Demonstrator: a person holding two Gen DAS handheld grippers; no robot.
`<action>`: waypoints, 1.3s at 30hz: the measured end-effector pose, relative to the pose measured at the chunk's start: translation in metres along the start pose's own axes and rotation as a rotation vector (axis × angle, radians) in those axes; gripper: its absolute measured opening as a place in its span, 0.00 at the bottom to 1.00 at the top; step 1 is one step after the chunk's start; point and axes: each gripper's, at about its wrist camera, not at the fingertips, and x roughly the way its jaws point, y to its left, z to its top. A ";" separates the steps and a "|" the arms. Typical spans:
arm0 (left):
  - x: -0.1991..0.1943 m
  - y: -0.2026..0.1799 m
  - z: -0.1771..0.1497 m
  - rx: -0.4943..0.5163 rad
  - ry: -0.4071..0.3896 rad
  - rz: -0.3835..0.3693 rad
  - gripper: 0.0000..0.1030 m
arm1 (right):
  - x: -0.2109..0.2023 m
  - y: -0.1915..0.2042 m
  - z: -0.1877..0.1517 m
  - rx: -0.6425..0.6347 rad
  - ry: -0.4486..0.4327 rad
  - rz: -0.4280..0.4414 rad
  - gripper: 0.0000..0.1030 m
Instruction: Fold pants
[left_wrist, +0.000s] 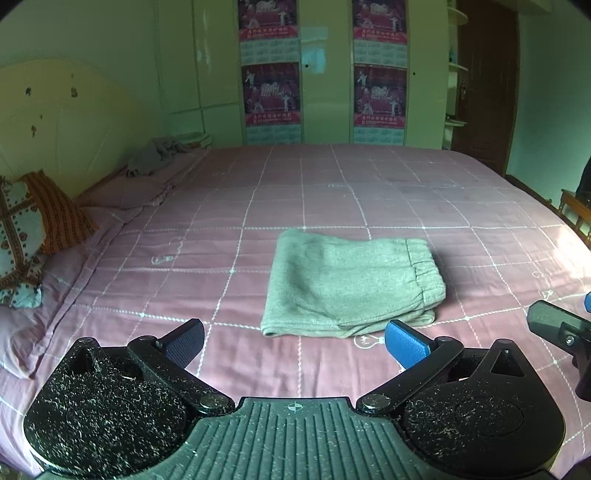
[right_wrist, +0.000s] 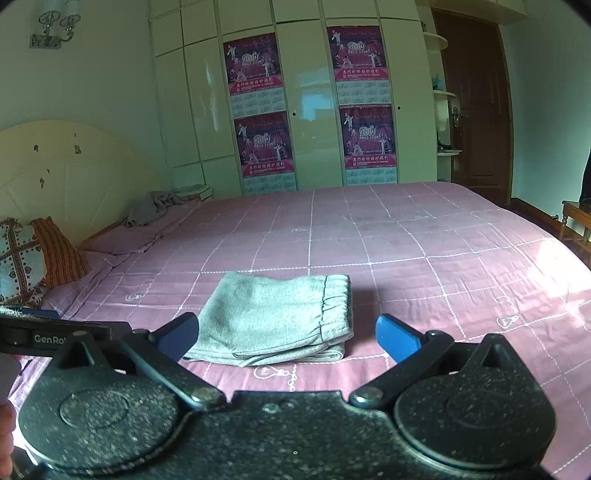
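Observation:
Grey pants (left_wrist: 351, 284) lie folded into a compact rectangle on the pink checked bedsheet (left_wrist: 295, 192), elastic waistband on the right side. My left gripper (left_wrist: 295, 345) is open and empty, held just in front of the pants' near edge. In the right wrist view the same folded pants (right_wrist: 277, 317) lie flat, and my right gripper (right_wrist: 286, 338) is open and empty, its blue pads either side of the pants' near edge and above it. Part of the right gripper (left_wrist: 561, 328) shows at the left wrist view's right edge.
Patterned pillows (left_wrist: 26, 236) lean against the cream headboard (left_wrist: 66, 122) at left. A crumpled grey garment (left_wrist: 155, 155) lies at the bed's far left corner. Wardrobe doors with posters (left_wrist: 271, 99) stand behind the bed; a wooden door (left_wrist: 484, 85) is far right.

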 end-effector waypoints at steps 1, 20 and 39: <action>-0.001 -0.002 0.000 0.010 -0.003 0.007 1.00 | -0.001 0.000 -0.001 0.001 -0.002 0.001 1.00; 0.004 -0.007 -0.005 0.021 0.010 -0.010 1.00 | -0.003 0.003 -0.002 0.008 -0.013 -0.046 1.00; 0.006 -0.003 -0.007 0.018 0.018 -0.033 1.00 | 0.005 0.006 -0.006 0.012 0.003 -0.071 1.00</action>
